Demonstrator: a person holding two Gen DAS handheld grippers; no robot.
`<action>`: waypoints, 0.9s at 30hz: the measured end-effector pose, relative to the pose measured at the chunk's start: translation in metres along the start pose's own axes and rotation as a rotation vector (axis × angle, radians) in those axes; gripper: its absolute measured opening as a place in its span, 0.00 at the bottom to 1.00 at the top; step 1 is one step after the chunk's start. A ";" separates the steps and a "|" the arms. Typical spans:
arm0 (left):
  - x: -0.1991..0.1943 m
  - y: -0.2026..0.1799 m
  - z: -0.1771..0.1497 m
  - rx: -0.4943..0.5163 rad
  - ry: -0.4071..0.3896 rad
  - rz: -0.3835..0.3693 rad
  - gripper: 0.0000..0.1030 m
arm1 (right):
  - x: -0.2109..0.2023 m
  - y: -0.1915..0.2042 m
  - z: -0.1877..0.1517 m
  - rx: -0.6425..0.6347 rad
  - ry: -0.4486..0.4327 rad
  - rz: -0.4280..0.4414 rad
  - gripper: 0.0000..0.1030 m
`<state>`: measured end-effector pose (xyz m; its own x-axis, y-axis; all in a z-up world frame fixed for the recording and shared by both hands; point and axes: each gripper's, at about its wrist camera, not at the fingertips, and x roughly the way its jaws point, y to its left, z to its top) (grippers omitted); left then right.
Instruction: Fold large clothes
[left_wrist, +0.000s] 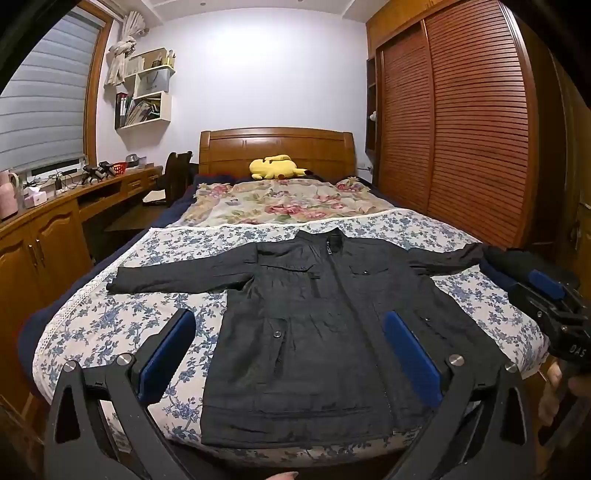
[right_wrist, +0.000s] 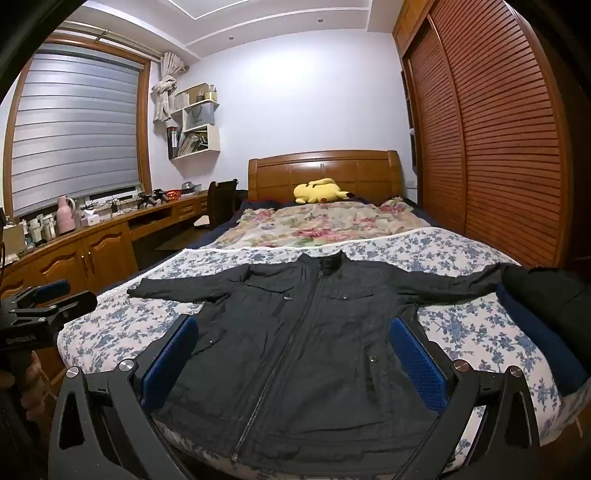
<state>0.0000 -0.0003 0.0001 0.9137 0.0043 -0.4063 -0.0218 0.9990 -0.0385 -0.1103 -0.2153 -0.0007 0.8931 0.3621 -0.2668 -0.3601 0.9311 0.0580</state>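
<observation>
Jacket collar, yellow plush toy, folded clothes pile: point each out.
jacket collar (right_wrist: 330, 263), right wrist view, on the zipped standing neck.
yellow plush toy (left_wrist: 275, 168), left wrist view, on its body.
folded clothes pile (right_wrist: 543, 295), right wrist view, on the black top garment.

My left gripper (left_wrist: 290, 354) is held level with its blue-padded fingers (left_wrist: 168, 354) spread wide, nothing between them. My right gripper (right_wrist: 293, 363) is posed the same way, fingers (right_wrist: 417, 363) wide apart and empty. From the left camera, the right gripper (left_wrist: 554, 306) shows at three o'clock; my right hand (left_wrist: 554, 387) grips its handle at four o'clock. From the right camera, the left gripper (right_wrist: 40, 306) sits at nine o'clock.
</observation>
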 end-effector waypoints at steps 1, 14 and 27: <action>0.000 0.000 0.000 0.000 0.003 0.001 1.00 | 0.000 0.000 0.000 0.000 0.000 0.001 1.00; 0.000 0.000 0.000 0.002 0.001 0.001 1.00 | 0.001 0.002 -0.001 -0.004 -0.001 0.000 1.00; 0.002 -0.006 -0.007 0.002 0.002 -0.002 1.00 | 0.001 0.001 -0.002 -0.002 0.002 -0.001 1.00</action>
<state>-0.0004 -0.0063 -0.0066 0.9130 0.0025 -0.4080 -0.0194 0.9991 -0.0374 -0.1104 -0.2145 -0.0031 0.8929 0.3615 -0.2684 -0.3601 0.9312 0.0563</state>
